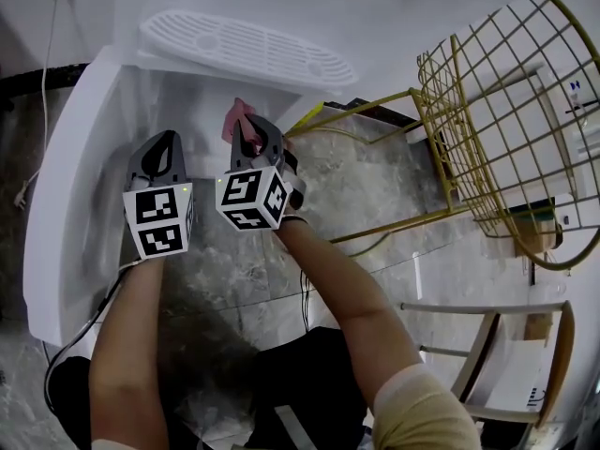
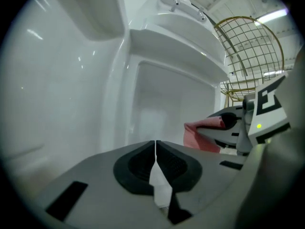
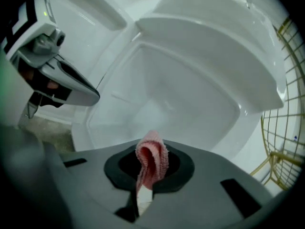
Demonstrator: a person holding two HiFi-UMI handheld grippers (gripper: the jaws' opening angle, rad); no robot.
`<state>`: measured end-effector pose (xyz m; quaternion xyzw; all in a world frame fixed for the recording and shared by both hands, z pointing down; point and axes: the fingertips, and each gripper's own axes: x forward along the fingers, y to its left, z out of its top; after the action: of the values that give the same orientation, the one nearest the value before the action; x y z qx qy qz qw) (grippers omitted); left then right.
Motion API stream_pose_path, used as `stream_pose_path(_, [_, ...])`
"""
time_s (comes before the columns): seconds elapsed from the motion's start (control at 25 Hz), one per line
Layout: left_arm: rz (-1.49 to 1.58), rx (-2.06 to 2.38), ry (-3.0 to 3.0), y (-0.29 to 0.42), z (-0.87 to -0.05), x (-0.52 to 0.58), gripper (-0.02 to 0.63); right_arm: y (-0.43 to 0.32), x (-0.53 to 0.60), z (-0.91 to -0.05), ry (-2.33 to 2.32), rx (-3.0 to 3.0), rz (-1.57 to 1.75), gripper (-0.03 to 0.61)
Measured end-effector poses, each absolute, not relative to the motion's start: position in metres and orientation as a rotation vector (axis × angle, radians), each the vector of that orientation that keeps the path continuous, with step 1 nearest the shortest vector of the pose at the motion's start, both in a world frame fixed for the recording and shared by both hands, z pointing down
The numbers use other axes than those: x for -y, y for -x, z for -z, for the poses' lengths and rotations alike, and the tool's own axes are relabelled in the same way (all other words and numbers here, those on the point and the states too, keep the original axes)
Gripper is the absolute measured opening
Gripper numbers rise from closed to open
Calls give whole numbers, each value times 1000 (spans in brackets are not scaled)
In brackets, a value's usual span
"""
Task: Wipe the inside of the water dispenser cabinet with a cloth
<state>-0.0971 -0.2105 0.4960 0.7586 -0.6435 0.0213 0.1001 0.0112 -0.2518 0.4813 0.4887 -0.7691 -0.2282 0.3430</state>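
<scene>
The white water dispenser [image 1: 94,139] stands with its door [image 1: 56,223] swung open at the left, and its bare white cabinet cavity [image 3: 181,94] faces both grippers. My right gripper [image 1: 246,129] is shut on a folded pink cloth [image 3: 151,160], which pokes out past the jaw tips [image 1: 236,118] just outside the cavity's opening. That cloth also shows in the left gripper view [image 2: 202,132]. My left gripper [image 1: 164,150] hangs beside it to the left, shut with nothing between its jaws [image 2: 156,149].
The dispenser's white slotted drip tray [image 1: 248,50] juts out above the cavity. A gold wire chair [image 1: 506,120] stands close on the right. A wooden chair [image 1: 525,364] sits at the lower right. A cord [image 1: 42,92] runs down the wall at the left. The floor [image 1: 216,261] is grey marble.
</scene>
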Motion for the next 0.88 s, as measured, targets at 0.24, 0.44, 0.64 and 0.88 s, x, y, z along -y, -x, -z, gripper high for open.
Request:
stream_pose_path(0.24, [34,1922,-2203,106,-481,210,17,7,237,-434,-1214,1926,993,29])
stream_pose_path(0.44, [62,1938,-2215,108,-471,210,17,-3,242,-414,-1201,1694,1274,28])
stream_pose_path(0.64, [52,1946,-2253,109,-465,211,17,-21,247,-404,-1220,1540,1382,28])
stream_pose_path(0.88, [60,1926,-2276,103,-463,211,17,-20,248,-400,-1186,1394,1493,28])
